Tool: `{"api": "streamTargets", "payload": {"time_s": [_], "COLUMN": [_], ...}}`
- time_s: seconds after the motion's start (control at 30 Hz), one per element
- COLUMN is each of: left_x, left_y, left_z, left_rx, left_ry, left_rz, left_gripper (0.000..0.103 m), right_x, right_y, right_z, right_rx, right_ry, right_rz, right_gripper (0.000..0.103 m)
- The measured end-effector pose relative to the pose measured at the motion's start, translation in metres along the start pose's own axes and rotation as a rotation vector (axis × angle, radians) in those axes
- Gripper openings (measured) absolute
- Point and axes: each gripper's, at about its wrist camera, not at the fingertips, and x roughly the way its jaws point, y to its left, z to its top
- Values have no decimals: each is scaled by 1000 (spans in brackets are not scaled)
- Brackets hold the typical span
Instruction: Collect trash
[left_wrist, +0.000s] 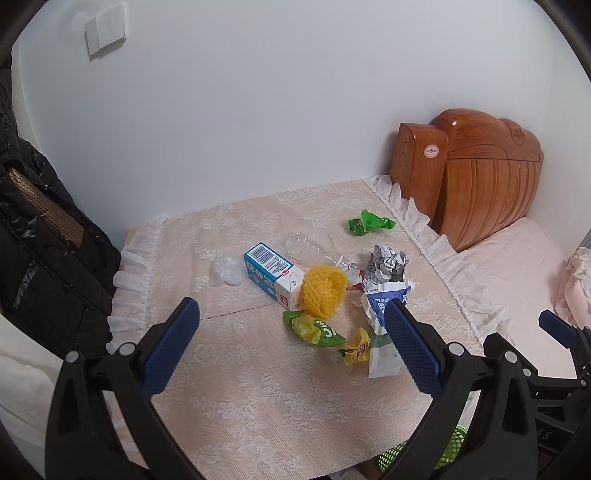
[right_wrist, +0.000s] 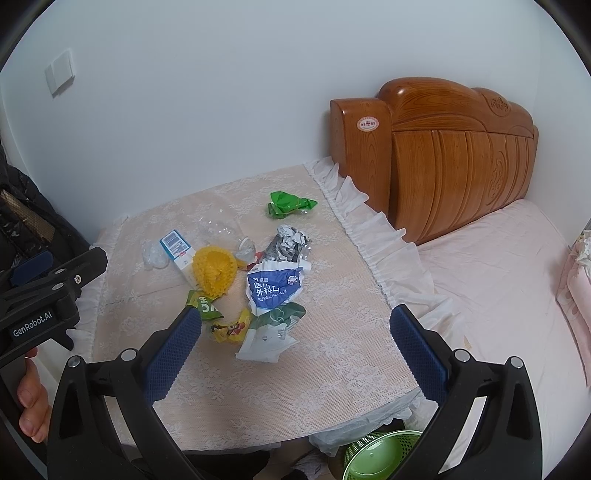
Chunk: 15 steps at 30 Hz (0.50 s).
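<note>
Two hand-held grippers hover over a lace-covered bedside table (right_wrist: 332, 369) strewn with litter, neither holding anything. The left gripper (left_wrist: 291, 314) has its blue-padded fingers (left_wrist: 171, 347) spread wide, empty, above the near edge; a hand (right_wrist: 31, 398) grips its handle, whose side reads "GenRobot.AI". Ahead of it and to its left lies a crumpled clear plastic film (left_wrist: 226, 270), then a blue-and-white drink carton (left_wrist: 271, 275) on its side, barcode up, its small print too fine to read. Beside the carton sits a yellow foam fruit net (left_wrist: 323, 291), with a flattened clear plastic bottle (left_wrist: 314, 243) just behind. Nearer the fingertips lie a green snack wrapper (left_wrist: 314, 328) and a small yellow wrapper (left_wrist: 356, 347).

The right gripper (right_wrist: 291, 317) is likewise spread and empty. Straight ahead between its fingers lies a torn blue-and-white packet (right_wrist: 273, 284) marked "SURGICAL MASK" under Chinese characters, partly over a white-and-green bag (right_wrist: 269, 332). Beyond is a ball of crumpled printed paper (right_wrist: 290, 240), and farther off a lone green wrapper (right_wrist: 288, 203).

Below the right gripper, under the table's edge, stands a green mesh wastebasket (right_wrist: 380, 454), seemingly placed there to receive the trash. Nothing looks collected yet. To the right, the wooden headboard (right_wrist: 443, 155) carries a round sticker, illegible.
</note>
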Motion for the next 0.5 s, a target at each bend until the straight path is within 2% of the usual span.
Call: {"api": "streamTargets", "payload": {"time_s": [0.5], "left_x": [-1], "left_y": [4], "left_z": [0], "left_rx": [-1], "left_ry": [4], "left_rz": [-3], "left_gripper": [95], "right_x": [0], "right_y": [1], "right_z": [0], "right_rx": [1], "right_ry": [0], "right_rz": [2], "right_gripper": [101]}}
